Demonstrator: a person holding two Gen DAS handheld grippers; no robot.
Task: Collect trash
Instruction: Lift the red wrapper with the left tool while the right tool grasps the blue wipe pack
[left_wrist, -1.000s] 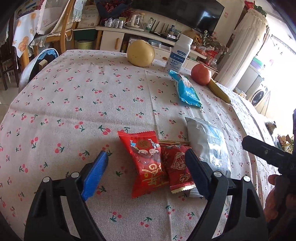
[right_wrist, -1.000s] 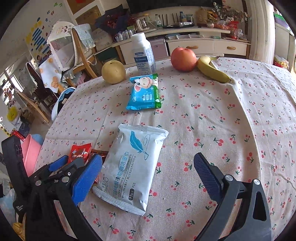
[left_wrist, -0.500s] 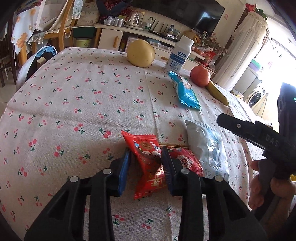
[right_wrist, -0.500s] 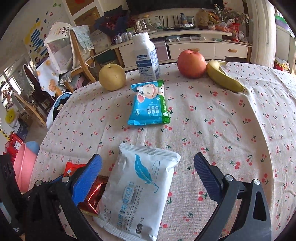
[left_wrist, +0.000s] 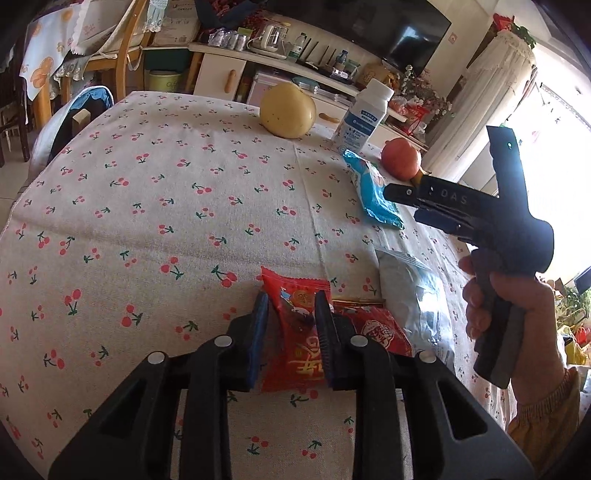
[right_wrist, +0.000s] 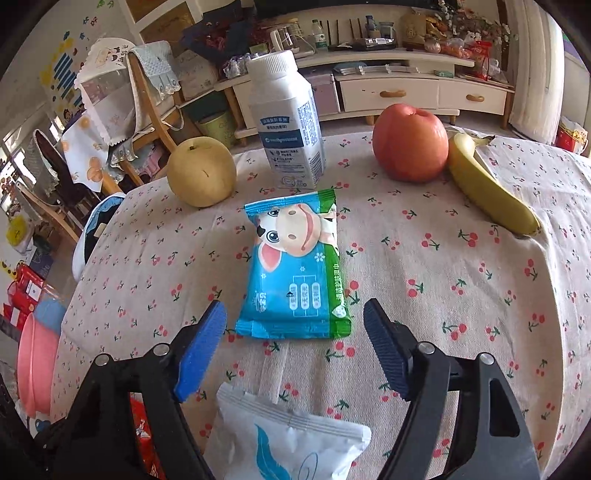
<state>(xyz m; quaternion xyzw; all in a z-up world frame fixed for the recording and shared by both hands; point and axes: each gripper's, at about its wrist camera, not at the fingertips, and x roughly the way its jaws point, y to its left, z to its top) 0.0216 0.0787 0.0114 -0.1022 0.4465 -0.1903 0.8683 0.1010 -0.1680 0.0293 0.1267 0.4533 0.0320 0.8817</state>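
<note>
My left gripper (left_wrist: 291, 317) jaws pinch the red crinkly foil snack packet (left_wrist: 297, 325); my right gripper (right_wrist: 295, 332) jaws, closing, should straddle the blue plastic wipes pack (right_wrist: 295, 269) squarely first.

Cream tablecloth (right_wrist: 461, 295) with red cherries, red snack packet (left_wrist: 299, 332), blue-green wipes pack (right_wrist: 295, 273), yellow banana (right_wrist: 487, 192)

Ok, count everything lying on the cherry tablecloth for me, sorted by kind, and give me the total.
Red snack packets: 2, one pinched in the left gripper, one beside it.
Wipes packs: 2, white and blue.
Fruit: 3, pear, apple, banana.
White bottle: 1.
Total: 8.
</note>
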